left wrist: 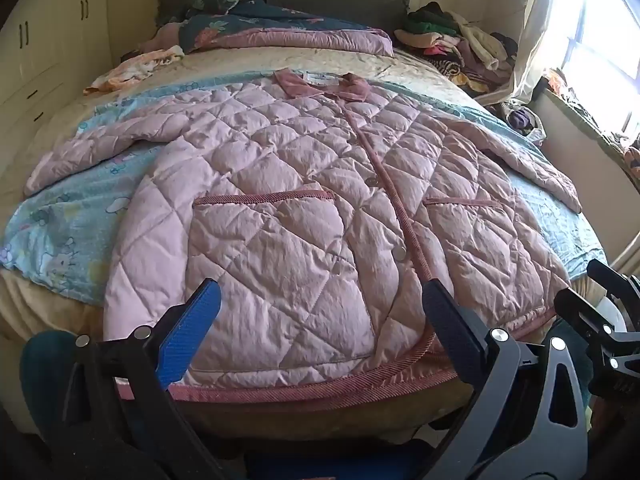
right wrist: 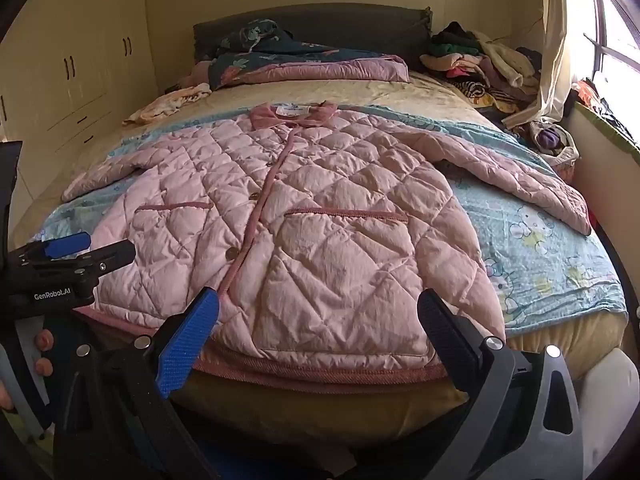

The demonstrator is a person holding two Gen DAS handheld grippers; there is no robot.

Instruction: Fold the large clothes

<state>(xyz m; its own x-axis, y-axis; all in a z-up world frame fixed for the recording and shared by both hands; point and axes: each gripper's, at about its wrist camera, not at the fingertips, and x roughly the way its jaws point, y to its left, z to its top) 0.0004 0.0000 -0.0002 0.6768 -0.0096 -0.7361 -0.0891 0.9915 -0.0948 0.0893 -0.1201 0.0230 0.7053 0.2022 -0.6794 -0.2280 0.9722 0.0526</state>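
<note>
1. A pink quilted jacket (left wrist: pixel 280 208) lies spread flat, front up, on the bed (right wrist: pixel 400 92), with its collar toward the dark headboard (right wrist: pixel 320 20) and its hem at the foot edge nearest me.
2. Its front is buttoned along a darker pink placket; two patch pockets sit either side of that line, and both sleeves stretch out sideways from the jacket's body.
3. Under the jacket a light blue cartoon-print sheet (right wrist: pixel 532 240) covers the foot half of the bed; the sleeves rest on it.
4. The left gripper (left wrist: pixel 320 304) hangs just above the jacket's hem, on the side of the placket toward the wardrobe (left wrist: pixel 44 40). Its jaws gape wide, and nothing is between them but the cloth below; the pads do not press on it.
5. The right gripper (right wrist: pixel 320 312) hovers over the hem on the other side of the placket, below the pocket that lies toward the window (right wrist: pixel 616 16). Its jaws also stand fully apart, gripping nothing.
6. Both grippers tilt down toward the jacket from beyond its hem, side by side and near each other; the left one shows at the edge of the right wrist view, with fingertips (right wrist: pixel 43 340) wrapped on its handle.
7. Beyond the jacket's collar lie a folded dark floral quilt (left wrist: pixel 280 28), a small peach-coloured garment (left wrist: pixel 132 68) toward the wardrobe, and a heap of mixed clothes (right wrist: pixel 480 64) toward the window.
</note>
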